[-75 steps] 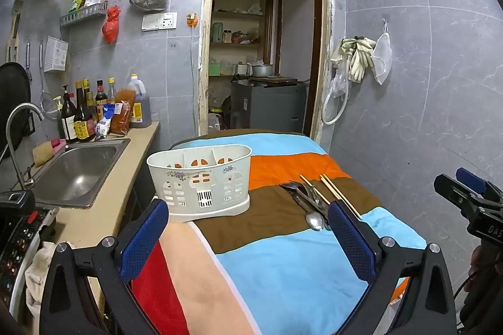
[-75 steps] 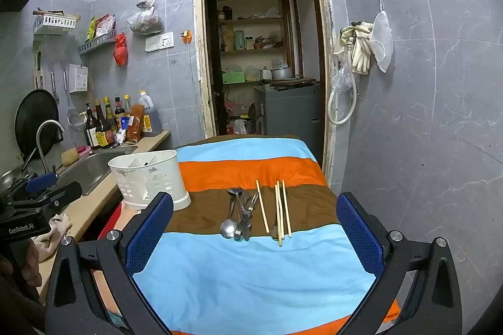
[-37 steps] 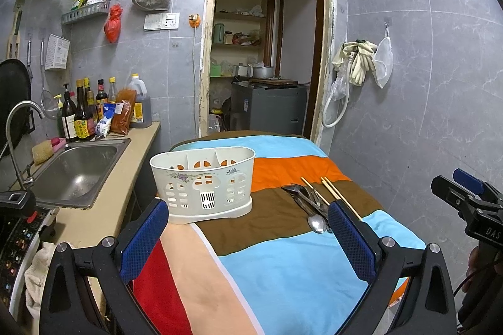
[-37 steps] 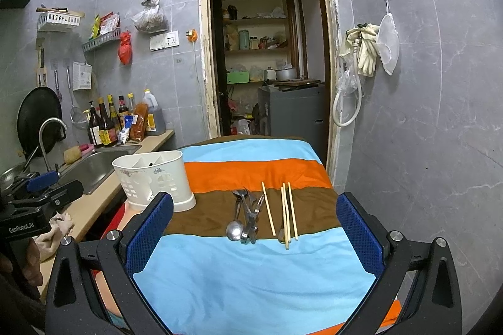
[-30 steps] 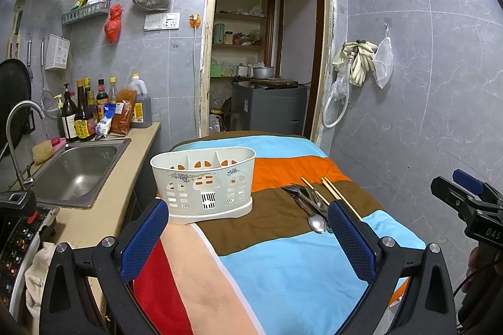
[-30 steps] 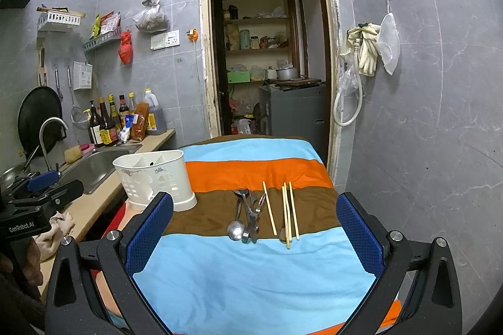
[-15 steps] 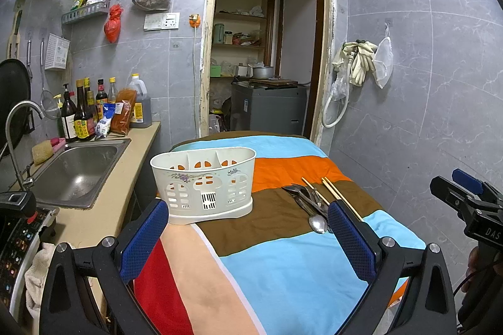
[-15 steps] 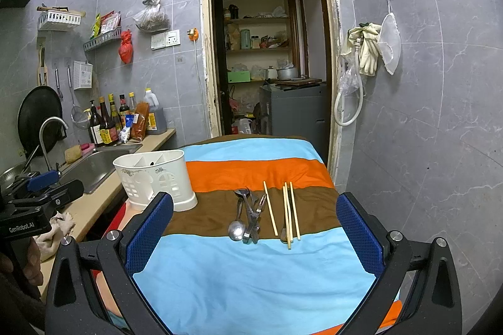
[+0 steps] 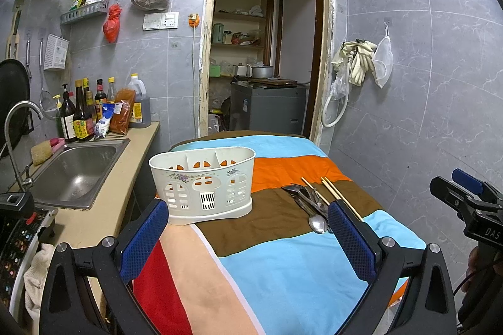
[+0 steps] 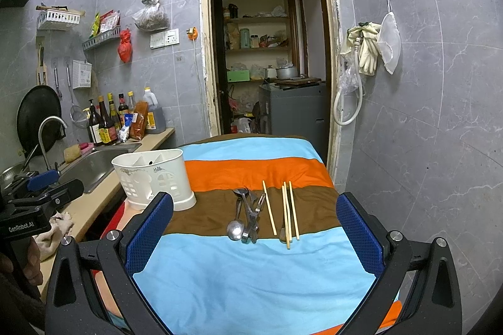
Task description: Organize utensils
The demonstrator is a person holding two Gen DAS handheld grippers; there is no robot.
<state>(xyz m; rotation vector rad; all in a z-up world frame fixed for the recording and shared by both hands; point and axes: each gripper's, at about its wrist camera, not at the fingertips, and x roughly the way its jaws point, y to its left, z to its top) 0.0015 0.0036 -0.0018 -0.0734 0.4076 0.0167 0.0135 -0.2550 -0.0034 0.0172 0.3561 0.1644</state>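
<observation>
I hold both grippers, left (image 9: 245, 236) and right (image 10: 254, 233), spread wide and empty (above the striped cloth (image 10: 251, 272)), facing spoon (image 10: 235, 229), chopsticks (image 10: 287, 212) and white caddy (image 9: 201, 184).

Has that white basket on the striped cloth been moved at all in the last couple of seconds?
No. The white basket sits on the same spot of the striped cloth, at the brown stripe's left end; only the cameras drifted slightly.

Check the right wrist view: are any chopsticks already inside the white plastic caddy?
No, the wooden chopsticks all lie on the brown stripe, apart from the white plastic caddy.
</observation>
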